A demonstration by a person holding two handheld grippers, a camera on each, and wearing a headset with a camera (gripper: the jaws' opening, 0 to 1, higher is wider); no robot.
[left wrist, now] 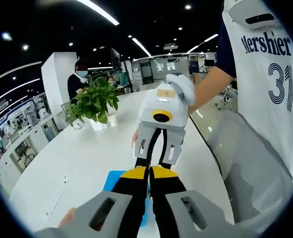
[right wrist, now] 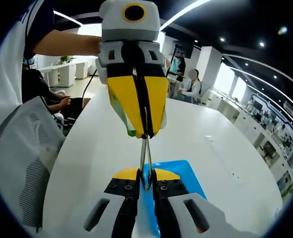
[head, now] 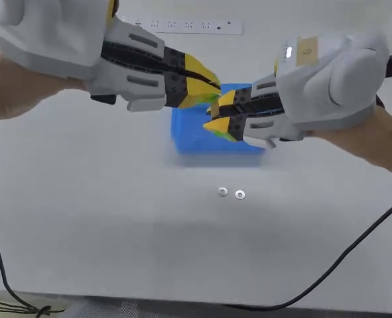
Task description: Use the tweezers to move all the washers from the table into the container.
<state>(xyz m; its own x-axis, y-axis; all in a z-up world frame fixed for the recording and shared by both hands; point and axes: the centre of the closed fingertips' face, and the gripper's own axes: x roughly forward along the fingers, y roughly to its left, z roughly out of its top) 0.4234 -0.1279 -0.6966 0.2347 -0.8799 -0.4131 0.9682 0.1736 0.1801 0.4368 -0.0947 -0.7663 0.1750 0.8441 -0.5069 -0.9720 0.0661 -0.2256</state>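
Observation:
Two small metal washers (head: pixel 223 192) (head: pixel 240 194) lie side by side on the white table, in front of the blue container (head: pixel 192 136). Above the container my two grippers meet tip to tip. The left gripper (head: pixel 215 85) comes in from the left, the right gripper (head: pixel 212 117) from the right. In the right gripper view the thin metal tweezers (right wrist: pixel 146 158) run from my right gripper (right wrist: pixel 146 179), shut on one end, up into the left gripper's yellow jaws, shut on the other end. The left gripper (left wrist: pixel 149 174) faces the right gripper's body (left wrist: pixel 162 111).
A white power strip (head: pixel 182 26) lies at the table's far edge. A black cable (head: pixel 355 245) trails from the right gripper over the table's front right. A potted plant (left wrist: pixel 94 101) stands further along the table. Other people sit in the room behind.

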